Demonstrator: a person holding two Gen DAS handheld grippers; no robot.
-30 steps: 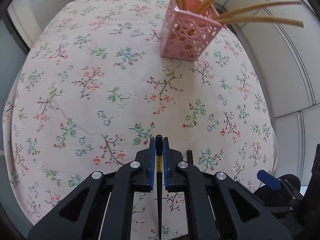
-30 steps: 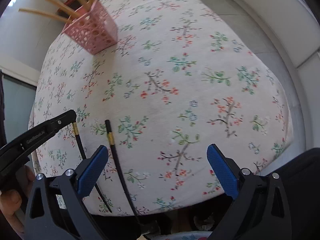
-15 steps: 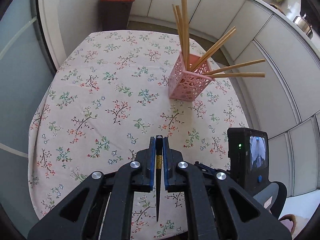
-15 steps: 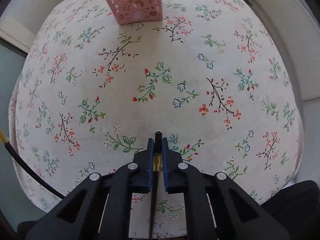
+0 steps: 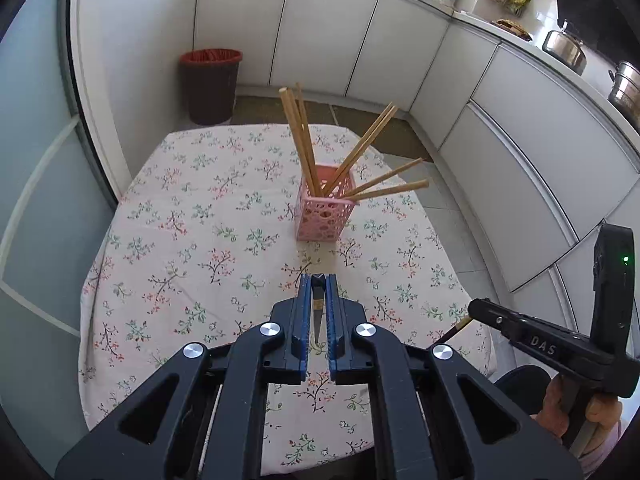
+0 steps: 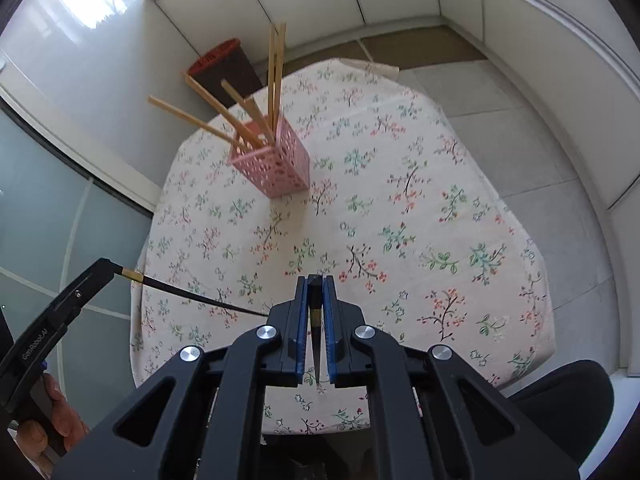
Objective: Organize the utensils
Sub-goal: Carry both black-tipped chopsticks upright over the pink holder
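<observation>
Both claws have come up off the worktop [image 5: 168, 240] since a second ago. Left claw [image 5: 319, 300] is clamped on one black chopstick [image 5: 318, 312], right claw [image 6: 316, 300] on the other [image 6: 315, 320]. Wooden chopsticks [image 5: 304, 140] already sit in the pink holder [image 5: 324, 220]; the black pair is left. Both point steeply down toward it.

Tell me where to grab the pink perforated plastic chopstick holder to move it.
Probably pinch the pink perforated plastic holder across two opposite flat walls below the rim, coming level from its near side. It stands upright and square, and wooden chopsticks fan out above it, so a top grasp would hit them.
</observation>
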